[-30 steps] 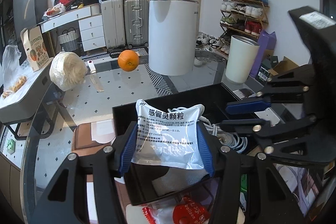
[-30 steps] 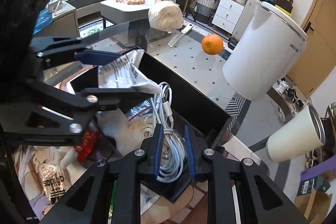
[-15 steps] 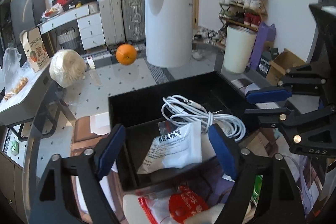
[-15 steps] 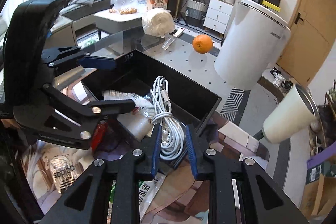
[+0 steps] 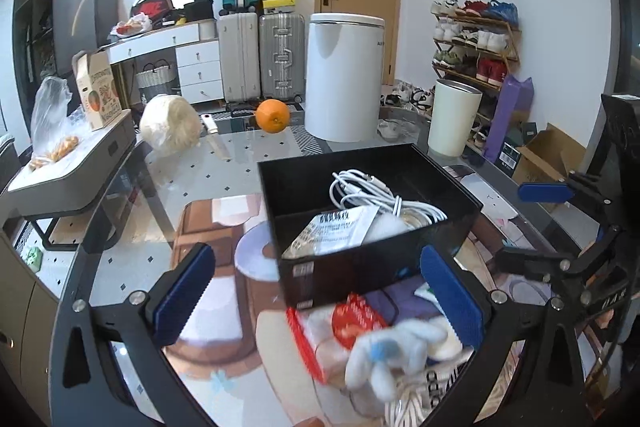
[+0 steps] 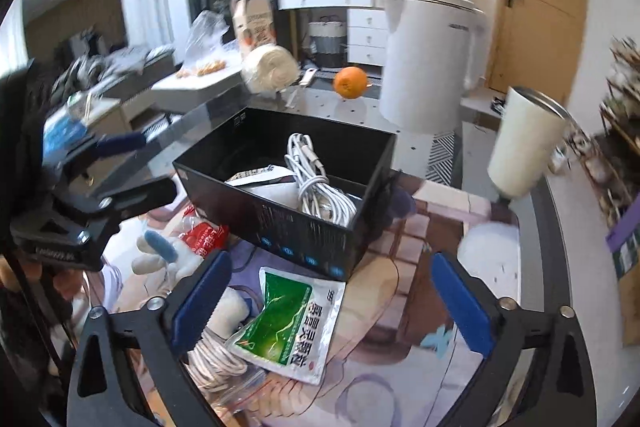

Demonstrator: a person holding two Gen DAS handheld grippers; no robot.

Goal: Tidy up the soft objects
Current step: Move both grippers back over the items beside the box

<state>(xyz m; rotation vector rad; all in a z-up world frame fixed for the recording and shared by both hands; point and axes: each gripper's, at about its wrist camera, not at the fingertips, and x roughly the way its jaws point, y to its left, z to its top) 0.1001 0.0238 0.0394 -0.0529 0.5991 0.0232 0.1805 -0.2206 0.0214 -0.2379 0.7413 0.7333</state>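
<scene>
Both the left gripper [image 5: 316, 291] and right gripper [image 6: 328, 301] have just been opening wide (nothing between them), leaving sachet [image 5: 338, 229] and white cable [image 6: 316, 183] in the black box [image 5: 360, 271] mid-frame.

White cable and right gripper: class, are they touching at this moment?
Apart. The right wrist view shows the cable lying in the black box, while the right gripper, its jaws just opened wide, sits nearer the camera with nothing between its pads.

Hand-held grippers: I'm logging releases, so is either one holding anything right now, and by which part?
Nothing is held. The left hand-held gripper and right hand-held gripper have just opened wide; the white packet and white cable lie in the black box.
</scene>
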